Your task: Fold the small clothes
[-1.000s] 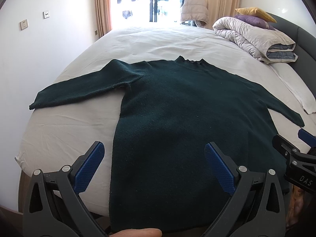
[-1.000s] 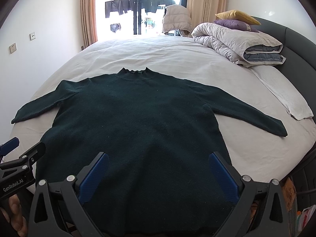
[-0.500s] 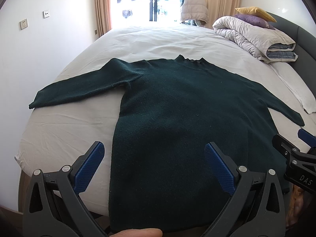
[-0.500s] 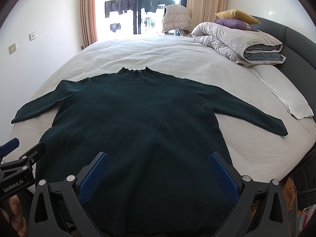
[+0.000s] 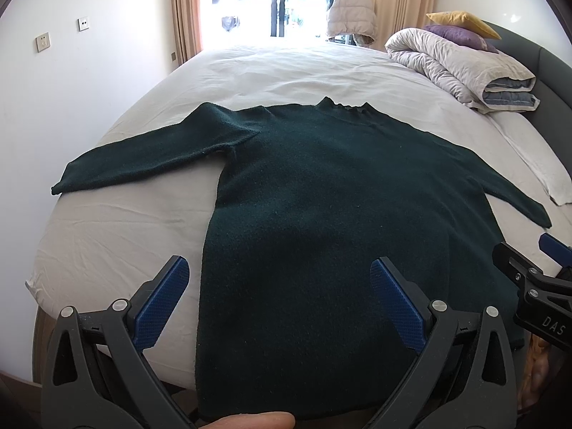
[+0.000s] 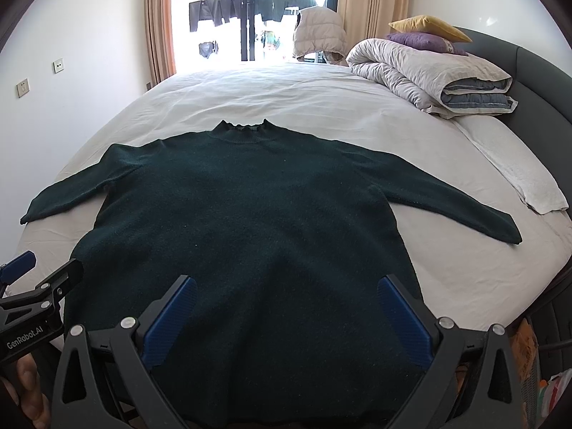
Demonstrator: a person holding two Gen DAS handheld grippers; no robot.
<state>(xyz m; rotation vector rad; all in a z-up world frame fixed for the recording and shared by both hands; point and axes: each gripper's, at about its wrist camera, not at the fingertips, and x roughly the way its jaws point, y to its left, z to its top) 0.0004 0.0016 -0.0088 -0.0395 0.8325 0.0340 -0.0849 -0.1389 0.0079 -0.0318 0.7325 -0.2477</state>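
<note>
Between the left gripper's (image 5: 279, 289) blue pads: nothing held, jaws spread wide above the near hem. Right gripper (image 6: 284, 302) likewise wide and empty, hovering over the hem's right part. Dark green sweater (image 6: 243, 221) lies flat on the white bed (image 6: 286, 89), collar far, sleeves out left and right, likely spread for folding. Rolled duvet (image 6: 422, 71) far right, clear of work.

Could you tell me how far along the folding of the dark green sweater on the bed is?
Done: the sweater lies spread flat on the bed, both sleeves out to the sides. In hand: nothing; the left claw and right claw hang open above the hem end, gripping no fabric. Left: every fold, sleeves and body alike, since no part is turned over yet.
</note>
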